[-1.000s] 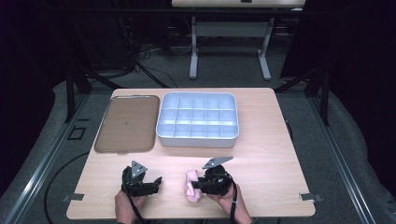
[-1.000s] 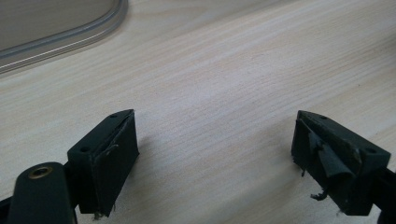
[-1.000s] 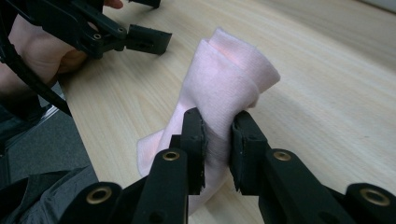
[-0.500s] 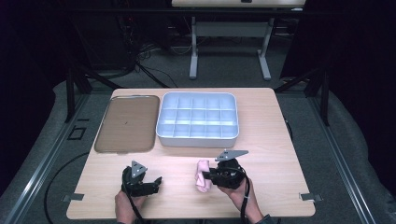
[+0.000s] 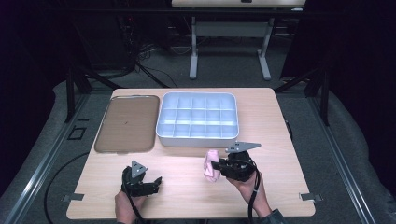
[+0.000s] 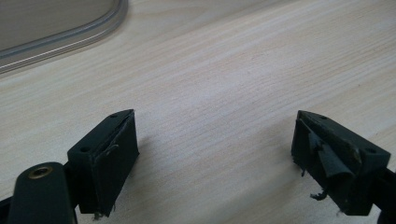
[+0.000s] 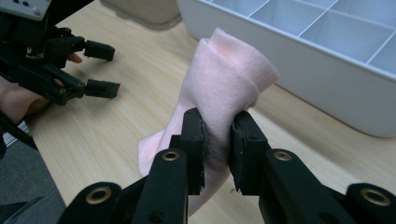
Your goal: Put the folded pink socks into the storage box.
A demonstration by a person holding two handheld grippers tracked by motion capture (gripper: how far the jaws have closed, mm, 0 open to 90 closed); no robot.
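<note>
Cloth: pink cloth (image 7: 224, 88) hangs above the worktop (image 5: 187, 172), near the compartment tray (image 5: 198, 119).
Right gripper (image 7: 217, 140): jaws pinching one fold.
Left gripper (image 6: 212, 154): jaws spread, empty.
Risk: thin pinch could slip, dropping it.

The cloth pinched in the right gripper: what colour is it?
Pale pink, plain with no pattern; the cloth shows best in the right gripper view.

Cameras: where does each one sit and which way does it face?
High view: above the near table edge, looking forward and down at the compartment tray; both forearms enter from below.
Left gripper view: on the left hand-held gripper, facing bare table; jaws apart.
Right gripper view: on the right hand-held gripper, jaws clamping the pink cloth.
Shared: high and right gripper views both show cloth, tray and left hand-held gripper.
</note>
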